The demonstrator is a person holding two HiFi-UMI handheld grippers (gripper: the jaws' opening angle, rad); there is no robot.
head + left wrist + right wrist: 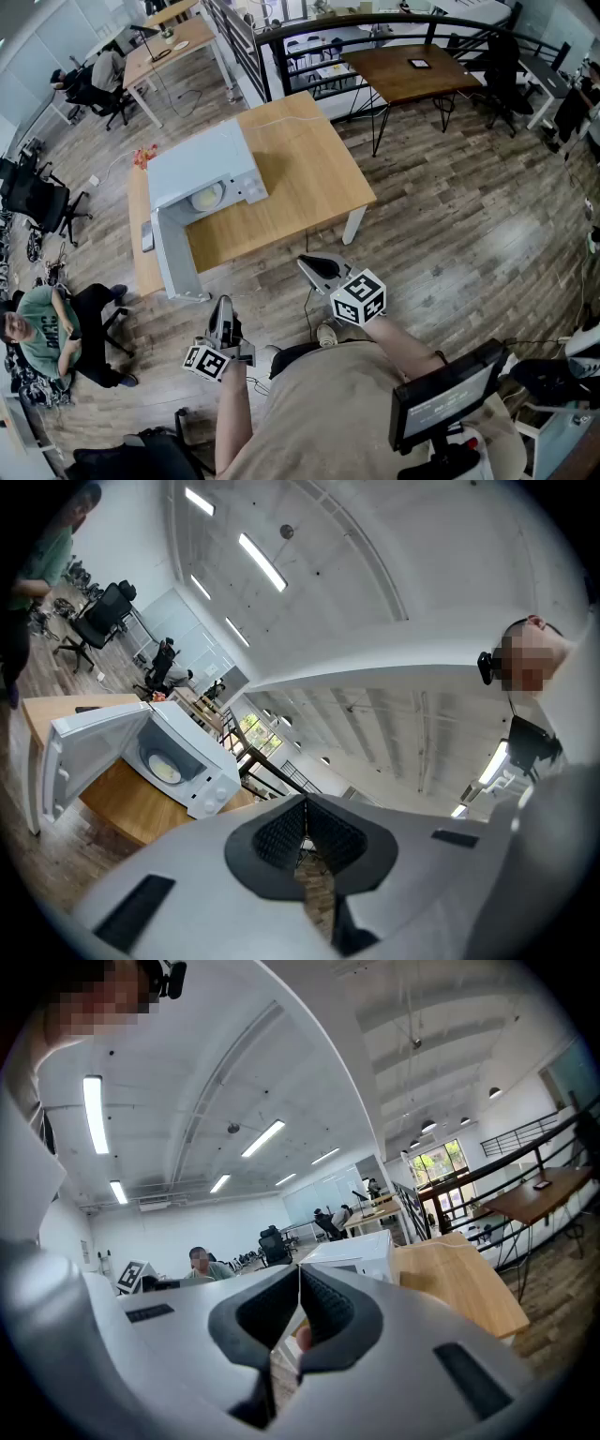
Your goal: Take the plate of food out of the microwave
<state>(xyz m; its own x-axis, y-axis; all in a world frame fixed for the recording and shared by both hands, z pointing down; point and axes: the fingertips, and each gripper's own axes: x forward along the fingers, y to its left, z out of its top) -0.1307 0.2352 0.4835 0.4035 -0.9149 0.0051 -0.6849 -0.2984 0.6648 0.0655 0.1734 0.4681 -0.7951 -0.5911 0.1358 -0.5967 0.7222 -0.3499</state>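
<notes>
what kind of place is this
Probably an open-plan office: desks with office chairs, a seated person, and a white microwave standing open on a wooden table.

Your head camera looks steeply down at the microwave (202, 173) on the table (309, 178), well away. Both gripper cameras tilt toward the ceiling (375, 592), sharing that distant microwave.

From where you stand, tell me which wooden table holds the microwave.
The light table nearest you: the white microwave sits at its left end, door open. The dark table behind it and the far desk hold none.
</notes>
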